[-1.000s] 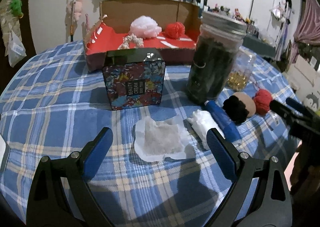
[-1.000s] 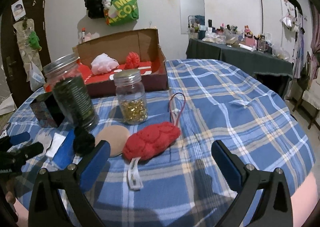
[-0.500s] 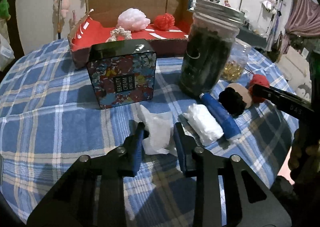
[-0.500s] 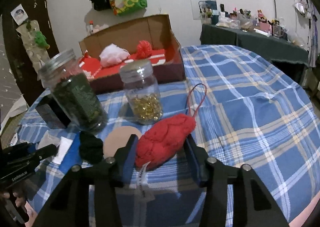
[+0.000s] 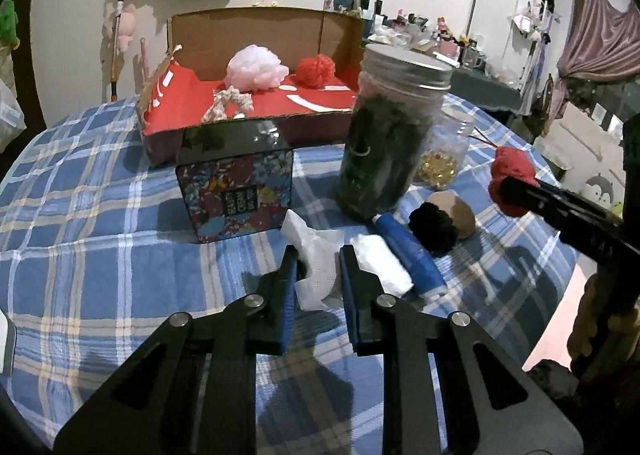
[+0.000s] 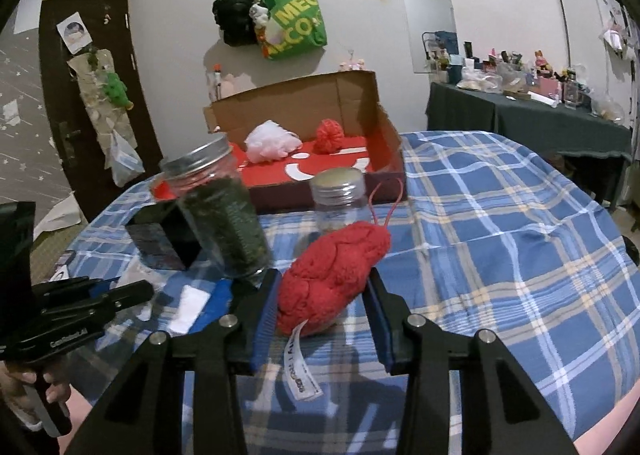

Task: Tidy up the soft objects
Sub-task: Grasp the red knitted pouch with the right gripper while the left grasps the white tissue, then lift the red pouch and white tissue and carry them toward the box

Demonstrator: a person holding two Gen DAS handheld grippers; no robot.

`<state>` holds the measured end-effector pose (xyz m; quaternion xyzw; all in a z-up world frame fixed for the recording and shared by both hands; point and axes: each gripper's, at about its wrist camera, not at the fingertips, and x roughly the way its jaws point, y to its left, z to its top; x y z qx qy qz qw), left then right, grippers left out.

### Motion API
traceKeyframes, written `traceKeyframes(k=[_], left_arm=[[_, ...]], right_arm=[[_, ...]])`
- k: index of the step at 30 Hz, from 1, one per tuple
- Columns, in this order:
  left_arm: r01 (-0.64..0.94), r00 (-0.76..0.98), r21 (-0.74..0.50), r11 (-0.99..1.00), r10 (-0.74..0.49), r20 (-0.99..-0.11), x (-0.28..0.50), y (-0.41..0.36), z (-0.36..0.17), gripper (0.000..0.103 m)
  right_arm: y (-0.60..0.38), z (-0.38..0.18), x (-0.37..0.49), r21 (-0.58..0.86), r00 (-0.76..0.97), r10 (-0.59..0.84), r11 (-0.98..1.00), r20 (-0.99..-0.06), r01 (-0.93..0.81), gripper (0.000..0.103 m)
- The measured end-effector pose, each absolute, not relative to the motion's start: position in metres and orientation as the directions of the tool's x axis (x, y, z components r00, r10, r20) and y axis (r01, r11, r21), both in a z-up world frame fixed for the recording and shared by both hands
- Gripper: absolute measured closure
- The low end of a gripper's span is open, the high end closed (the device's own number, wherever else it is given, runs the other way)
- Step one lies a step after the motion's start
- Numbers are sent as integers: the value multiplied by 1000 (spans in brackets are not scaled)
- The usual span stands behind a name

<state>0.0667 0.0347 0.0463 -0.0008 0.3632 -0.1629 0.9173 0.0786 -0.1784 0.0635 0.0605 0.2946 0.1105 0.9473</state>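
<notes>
White cloth [image 5: 316,267] is now pinched in the left gripper [image 5: 318,275], red knit [image 6: 332,279] clamped in the right gripper [image 6: 322,315] — both closed within the last second, lifted near the table's front edge; the box [image 5: 256,103] comes next.

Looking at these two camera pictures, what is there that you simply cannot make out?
- Small jar, left view: mostly hidden behind the tall dark jar.
- Patterned box, left view: label print too blurred to read.
- Tan pad, left view: partly covered by the black puff.
- White tissue, left view: sides hidden by the left gripper fingers.
- Red knitted toy, right view: tag text too small; underside hidden, held by the right gripper.
</notes>
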Motion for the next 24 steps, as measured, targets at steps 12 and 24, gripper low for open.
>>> traceKeyframes(k=[12,24], left_arm=[[338,680,-149,929,-351,-644,70,23,54,84],[353,662,-170,920,-374,-650,76,15,50,84]], right_arm=[[-152,57,74,209,767,333,943,-549,-260,59],[-145,51,76,231,743,364,931,-562,-281,59]])
